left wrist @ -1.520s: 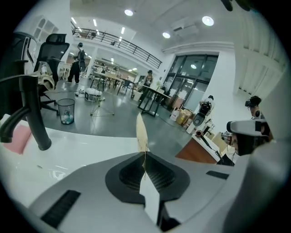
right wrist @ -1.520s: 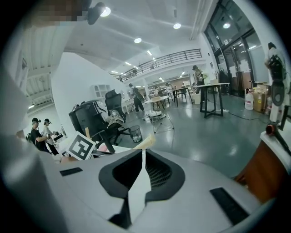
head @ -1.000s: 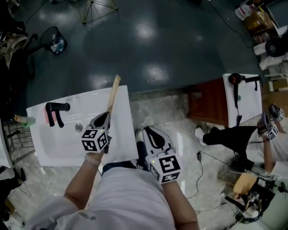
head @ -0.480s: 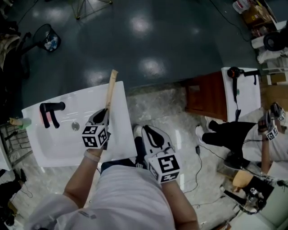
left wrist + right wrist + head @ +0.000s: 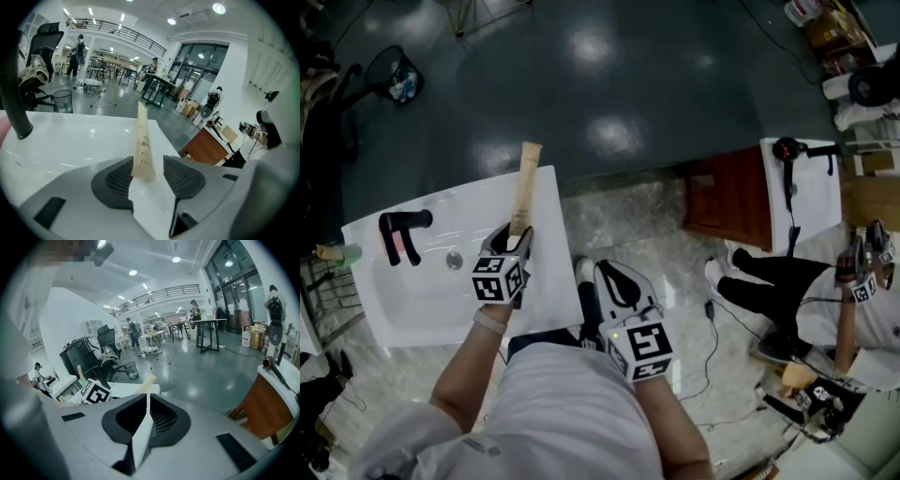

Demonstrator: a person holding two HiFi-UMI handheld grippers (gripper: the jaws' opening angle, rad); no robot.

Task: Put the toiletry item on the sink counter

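A long tan toothbrush box [image 5: 523, 183] lies on the white sink counter [image 5: 548, 281] near its right edge, with its far end reaching past the back edge. My left gripper [image 5: 514, 242] sits over the box's near end. In the left gripper view the box [image 5: 142, 145] stands between the opening jaws of the left gripper [image 5: 147, 161], with a gap on its right side. My right gripper [image 5: 619, 281] hangs off the counter near my body. In the right gripper view the right gripper [image 5: 147, 401] is shut and empty.
A black faucet [image 5: 403, 230] and the basin drain [image 5: 455, 261] take up the counter's left part. A green bottle [image 5: 342, 251] stands at the left end. To the right are a wooden cabinet [image 5: 731, 211], a second counter with a hair dryer [image 5: 792, 169], and another person [image 5: 853, 291].
The left gripper's jaws have parted from the box. The box now rests on the counter, swung slightly left. The right gripper has stayed put.
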